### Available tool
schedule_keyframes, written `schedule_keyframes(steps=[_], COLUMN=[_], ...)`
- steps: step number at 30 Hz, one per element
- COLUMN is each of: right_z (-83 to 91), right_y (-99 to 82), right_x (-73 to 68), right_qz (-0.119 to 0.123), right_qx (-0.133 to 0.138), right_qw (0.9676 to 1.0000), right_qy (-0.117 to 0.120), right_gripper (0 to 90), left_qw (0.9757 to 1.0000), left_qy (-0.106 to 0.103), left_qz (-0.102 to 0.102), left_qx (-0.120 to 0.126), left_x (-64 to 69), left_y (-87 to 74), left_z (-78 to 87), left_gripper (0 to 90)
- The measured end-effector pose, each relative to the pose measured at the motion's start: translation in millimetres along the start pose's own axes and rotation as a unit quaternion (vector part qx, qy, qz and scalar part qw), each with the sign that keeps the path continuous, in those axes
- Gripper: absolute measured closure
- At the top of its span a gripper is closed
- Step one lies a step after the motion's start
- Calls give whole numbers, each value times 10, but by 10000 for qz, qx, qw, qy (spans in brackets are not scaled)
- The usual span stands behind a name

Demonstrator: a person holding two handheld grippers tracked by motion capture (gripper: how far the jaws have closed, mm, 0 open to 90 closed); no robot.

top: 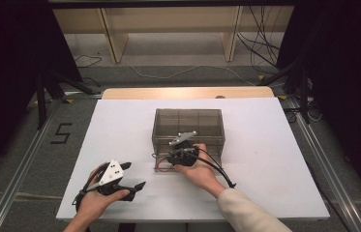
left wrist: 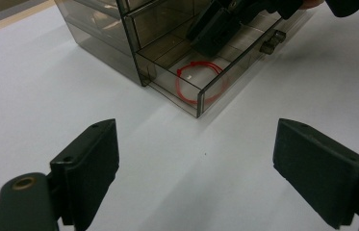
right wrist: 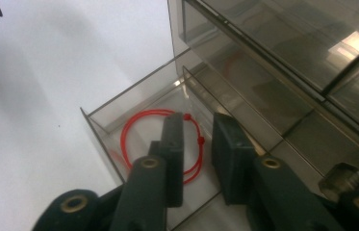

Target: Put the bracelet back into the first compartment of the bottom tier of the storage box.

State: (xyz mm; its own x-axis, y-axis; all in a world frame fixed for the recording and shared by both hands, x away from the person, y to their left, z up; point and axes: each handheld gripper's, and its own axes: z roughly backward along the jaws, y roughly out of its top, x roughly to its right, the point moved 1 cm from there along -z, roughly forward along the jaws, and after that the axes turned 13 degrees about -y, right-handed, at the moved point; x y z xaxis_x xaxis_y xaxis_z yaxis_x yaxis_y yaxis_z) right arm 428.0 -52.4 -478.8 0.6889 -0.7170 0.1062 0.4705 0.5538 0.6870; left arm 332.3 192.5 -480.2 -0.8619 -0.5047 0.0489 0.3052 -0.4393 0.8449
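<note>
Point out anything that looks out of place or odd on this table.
Nothing is spilled or damaged. The smoky clear plastic drawer box has its bottom drawer pulled out, with a thin red cord loop lying flat inside. The right claw hangs over it, slightly parted.

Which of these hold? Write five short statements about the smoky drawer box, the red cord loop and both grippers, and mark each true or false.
1. The red cord loop lies in the pulled-out bottom drawer of the smoky clear plastic drawer box. True.
2. The left gripper clamps the loop. False: it is open above the bare white table.
3. The right gripper reaches into the drawer. True.
4. The loop is blue. False: red.
5. The right gripper's fingers pinch the loop. False: slightly parted, nothing held.
</note>
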Motion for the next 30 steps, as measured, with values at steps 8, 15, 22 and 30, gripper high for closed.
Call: schedule_keyframes(steps=[8,15,22,30], right_z=[82,223,370,530], right_y=[-1,-18,-68,-113], right_x=[19,38,94,166], right_qz=[-139,-207,-336,-345], right_qx=[51,142,210,257], right_qw=[9999,9997,9992,9991], right_qy=[40,55,4,-56], right_gripper=[670,590,530,473], left_qw=[10000,10000,10000,10000], left_qy=[1,11,22,18], left_qz=[2,5,13,32], left_qx=[-1,1,4,-1], left_x=[-1,-1,-5,-5], left_y=[-1,-1,-2,-4], left_z=[1,0,3,-3], left_gripper=[160,160,160,160])
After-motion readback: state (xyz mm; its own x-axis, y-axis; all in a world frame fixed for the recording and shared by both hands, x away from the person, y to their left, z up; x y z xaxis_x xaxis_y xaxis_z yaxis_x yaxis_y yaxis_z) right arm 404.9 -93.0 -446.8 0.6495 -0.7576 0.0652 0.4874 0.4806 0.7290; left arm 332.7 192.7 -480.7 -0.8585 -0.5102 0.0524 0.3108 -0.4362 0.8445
